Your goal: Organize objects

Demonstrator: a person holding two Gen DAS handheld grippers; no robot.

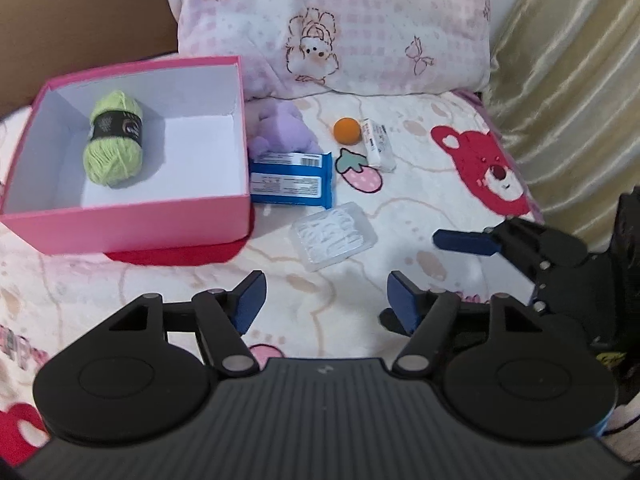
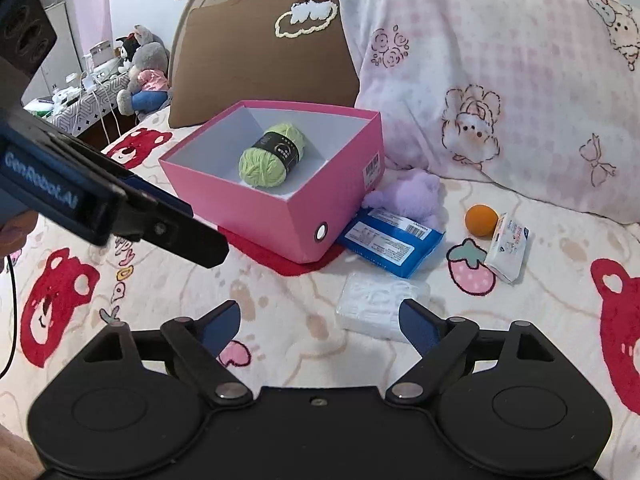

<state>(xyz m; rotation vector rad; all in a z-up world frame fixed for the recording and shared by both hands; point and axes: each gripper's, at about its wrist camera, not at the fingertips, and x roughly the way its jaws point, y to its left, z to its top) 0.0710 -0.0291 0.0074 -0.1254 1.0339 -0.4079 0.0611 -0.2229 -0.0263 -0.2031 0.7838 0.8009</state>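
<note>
A pink box [image 1: 128, 216] [image 2: 256, 208] stands on the bed with a green yarn ball [image 1: 114, 142] [image 2: 272, 158] inside. Right of it lie a purple plush toy [image 1: 280, 130] [image 2: 412, 196], a blue packet [image 1: 292, 178] [image 2: 390, 240], a clear plastic case [image 1: 334, 236] [image 2: 376, 304], an orange ball [image 1: 347, 131] [image 2: 481, 220] and a small white box [image 1: 378, 144] [image 2: 508, 246]. My left gripper [image 1: 326, 300] is open and empty, hovering near the clear case. My right gripper [image 2: 320, 322] is open and empty, its right finger just in front of the clear case.
A pink patterned pillow [image 1: 340, 24] [image 2: 500, 80] and a brown pillow [image 2: 260, 60] lie behind the objects. The right gripper shows in the left wrist view [image 1: 520, 248]; the left gripper shows in the right wrist view [image 2: 120, 204]. A gold curtain [image 1: 568, 80] hangs at the right.
</note>
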